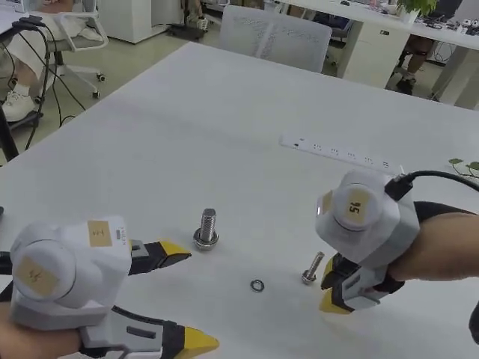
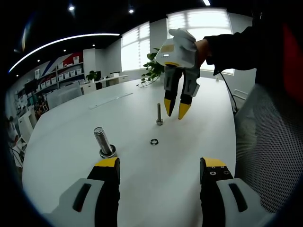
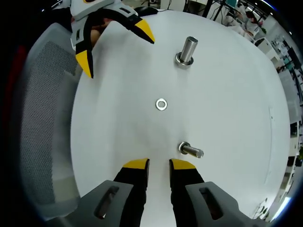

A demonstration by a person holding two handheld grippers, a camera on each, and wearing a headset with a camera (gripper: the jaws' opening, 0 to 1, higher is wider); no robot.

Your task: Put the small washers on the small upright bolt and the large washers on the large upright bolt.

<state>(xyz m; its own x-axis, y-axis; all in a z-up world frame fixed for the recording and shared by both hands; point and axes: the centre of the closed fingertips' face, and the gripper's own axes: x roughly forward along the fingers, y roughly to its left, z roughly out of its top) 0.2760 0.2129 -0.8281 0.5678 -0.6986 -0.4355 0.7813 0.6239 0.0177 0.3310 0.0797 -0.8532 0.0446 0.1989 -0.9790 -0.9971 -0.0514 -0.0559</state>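
The large upright bolt (image 1: 207, 226) (image 2: 101, 140) (image 3: 188, 50) stands mid-table with a washer around its base. The small upright bolt (image 1: 313, 268) (image 2: 159, 114) (image 3: 190, 151) stands to its right. One small washer (image 1: 257, 286) (image 2: 154, 141) (image 3: 161, 104) lies flat on the white table (image 1: 224, 134) between the two bolts. My left gripper (image 1: 187, 295) (image 2: 161, 163) (image 3: 113, 47) is wide open and holds nothing, low at the near left. My right gripper (image 1: 333, 295) (image 2: 175, 108) (image 3: 159, 164) points down just right of the small bolt, its jaws a narrow gap apart with nothing between them.
A white power strip (image 1: 340, 153) lies across the table behind the bolts. A grey mesh chair (image 1: 273, 34) stands at the far edge. Plant leaves (image 1: 464, 164) show at the right. Office desks and another chair lie beyond.
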